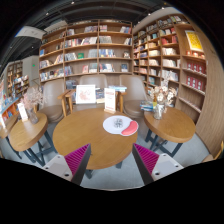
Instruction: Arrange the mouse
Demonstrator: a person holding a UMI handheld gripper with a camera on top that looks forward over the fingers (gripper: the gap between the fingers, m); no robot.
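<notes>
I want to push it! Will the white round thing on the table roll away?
Probably not: the white round thing lies flat on the round table, so it would likely slide. It looks thin, so maybe light. The open gripper is short of it.

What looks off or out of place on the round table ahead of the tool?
Nothing stands out. The round table holds a white and red mat lying flat, with upright cards at its far edge. No spill or damage shows. No mouse can be made out. The tool is open, fingers empty, short of the table.
</notes>
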